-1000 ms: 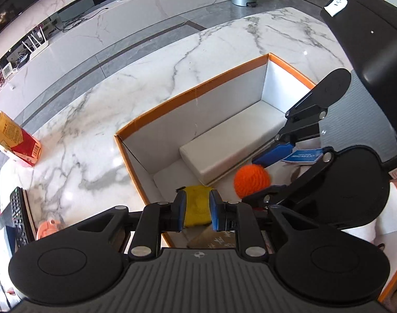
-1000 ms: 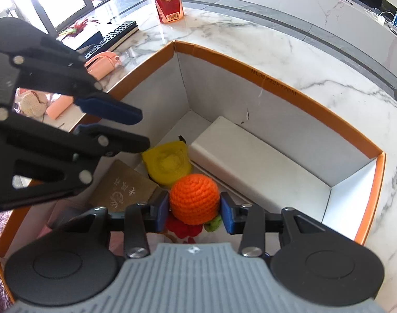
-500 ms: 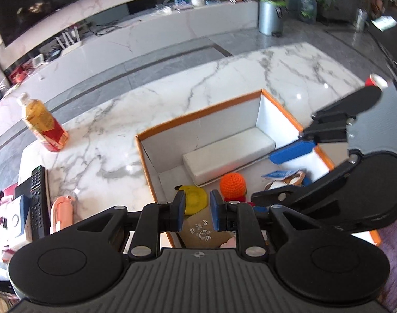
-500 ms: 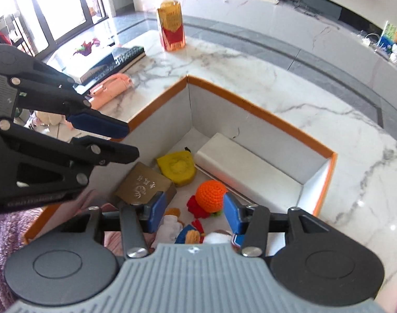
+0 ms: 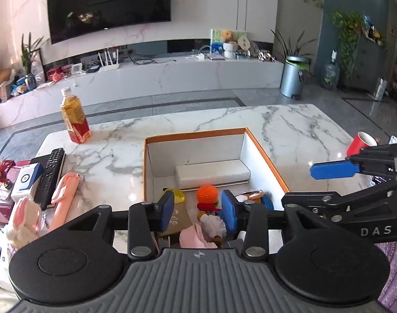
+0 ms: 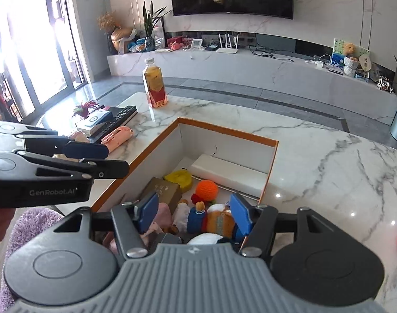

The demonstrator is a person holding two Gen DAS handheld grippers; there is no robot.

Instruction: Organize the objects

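Note:
An orange-rimmed white box (image 5: 263, 151) sits on the marble table and also shows in the right wrist view (image 6: 224, 130). Inside lie an orange crocheted ball (image 5: 207, 193) (image 6: 206, 190), a yellow item (image 5: 178, 195) (image 6: 180, 178), a gold-brown packet (image 6: 162, 190), a white block (image 5: 212, 173) and several soft toys (image 6: 211, 219). My left gripper (image 5: 198, 210) is open and empty, raised above the box's near end. My right gripper (image 6: 194, 212) is open and empty, above the toys.
A tea bottle (image 5: 74, 120) stands at the table's far left. A remote (image 5: 51, 174), a pink case (image 5: 65, 195), a small white box (image 5: 26, 181) and a plush toy (image 5: 22, 221) lie left of the box. A red cup (image 5: 360, 143) stands at the right.
The right gripper let go of the orange ball, which now lies in the box. Both grippers rose and pulled back from the box; the left jaws opened wider.

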